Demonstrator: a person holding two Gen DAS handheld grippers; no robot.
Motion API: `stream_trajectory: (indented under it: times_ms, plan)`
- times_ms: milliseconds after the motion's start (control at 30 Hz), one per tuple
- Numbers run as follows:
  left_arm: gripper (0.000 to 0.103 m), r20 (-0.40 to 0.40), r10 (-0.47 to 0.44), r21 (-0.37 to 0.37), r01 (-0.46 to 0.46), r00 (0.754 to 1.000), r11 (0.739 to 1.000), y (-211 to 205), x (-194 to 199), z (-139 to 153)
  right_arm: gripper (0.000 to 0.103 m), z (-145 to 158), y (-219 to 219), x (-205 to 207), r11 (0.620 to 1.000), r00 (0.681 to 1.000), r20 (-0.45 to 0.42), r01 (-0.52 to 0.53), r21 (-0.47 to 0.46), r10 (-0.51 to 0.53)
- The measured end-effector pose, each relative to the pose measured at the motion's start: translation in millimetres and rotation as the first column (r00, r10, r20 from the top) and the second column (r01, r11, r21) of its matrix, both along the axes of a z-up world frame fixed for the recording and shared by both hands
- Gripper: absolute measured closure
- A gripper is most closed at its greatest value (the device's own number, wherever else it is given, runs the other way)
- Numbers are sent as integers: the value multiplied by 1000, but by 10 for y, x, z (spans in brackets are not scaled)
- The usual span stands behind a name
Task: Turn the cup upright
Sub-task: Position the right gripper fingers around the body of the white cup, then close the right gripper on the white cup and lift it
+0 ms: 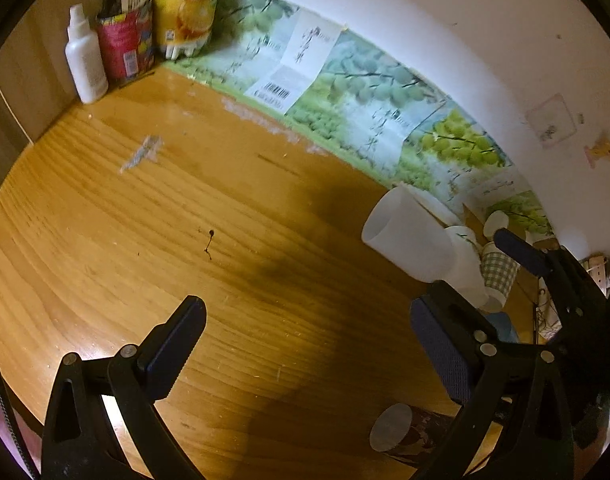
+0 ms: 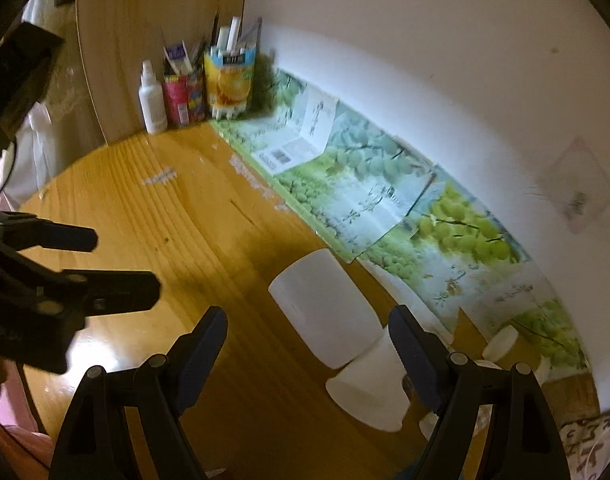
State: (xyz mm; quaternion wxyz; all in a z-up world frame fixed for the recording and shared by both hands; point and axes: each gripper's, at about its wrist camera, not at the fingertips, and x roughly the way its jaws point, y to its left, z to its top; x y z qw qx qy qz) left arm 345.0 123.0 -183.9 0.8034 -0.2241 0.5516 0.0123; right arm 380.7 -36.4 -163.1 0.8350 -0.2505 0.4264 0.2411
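Table [image 1: 145, 240]: honey-orange wood with darker grain lines.
Cup [image 1: 409, 236] ahead of the right jaw: plain translucent white.
Checked cup [image 1: 499, 270] beyond it: green and white gingham.
Brown cup [image 1: 421, 432] under the right jaw: dark brown, pale base.
Wall paper [image 2: 445, 220]: green grapes on pale blue-white.
Bottle [image 1: 85, 60] far ahead, left: white.
Carton [image 1: 185, 12]: yellow with orange fruit.
Gripper pads [image 1: 441, 352]: dark blue, textured.
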Motion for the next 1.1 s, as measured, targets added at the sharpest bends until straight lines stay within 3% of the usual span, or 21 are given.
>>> stream_trajectory:
  times_ms: [400,667,1100]
  plan:
    - [1,-27,26,-48,-27,999,998,138,3,-202,20,-492,142,278,996,997,-79,-29,-79,23]
    - [1,-19,16,-107,-18,1000,994,162,4,-236,20,-586,134,381,995,997,-80,-10,-95,2]
    - [1,3,-36,-111,36,999,993,97,28,-224,20,-700,33,629,995,991,-111,60,-85,-70]
